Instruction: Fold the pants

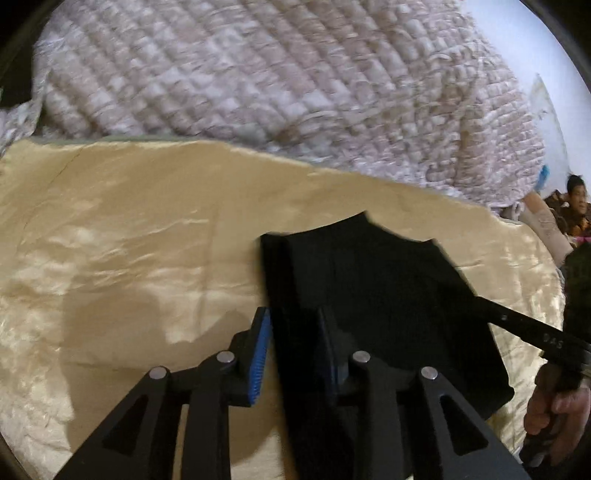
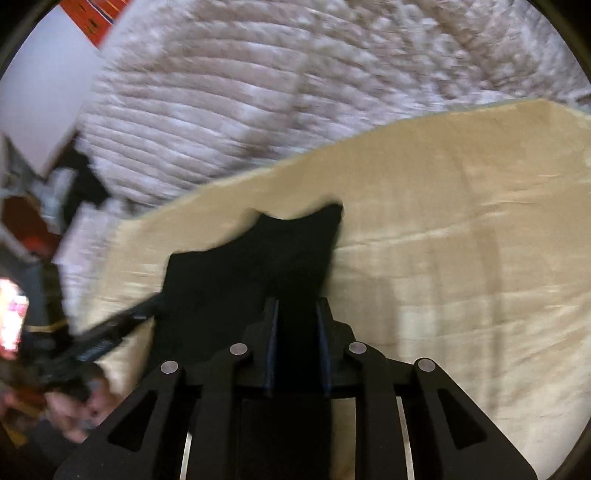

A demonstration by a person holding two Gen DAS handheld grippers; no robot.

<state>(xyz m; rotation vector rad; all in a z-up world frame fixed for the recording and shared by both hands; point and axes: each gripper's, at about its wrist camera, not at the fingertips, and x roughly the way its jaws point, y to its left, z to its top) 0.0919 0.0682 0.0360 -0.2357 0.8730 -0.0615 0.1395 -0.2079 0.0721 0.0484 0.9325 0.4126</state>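
Black pants [image 1: 369, 277] lie folded on a cream satin sheet [image 1: 129, 240]. My left gripper [image 1: 293, 314] is shut on their near left edge, dark cloth pinched between its blue-ribbed pads. From the right, a finger [image 1: 517, 321] of the other gripper reaches the pants' right edge, with a hand [image 1: 550, 406] on its grip. In the right wrist view the pants [image 2: 251, 266] run up from my right gripper [image 2: 297, 306], which is shut on the cloth. The left gripper's finger [image 2: 122, 325] touches the pants' left edge there.
A quilted pinkish-white blanket [image 1: 258, 74] [image 2: 258, 92] lies bunched beyond the sheet [image 2: 461, 221]. A person [image 1: 576, 206] sits at the far right. A red box [image 2: 96, 18] and dark clutter [image 2: 74, 192] stand at the left edge.
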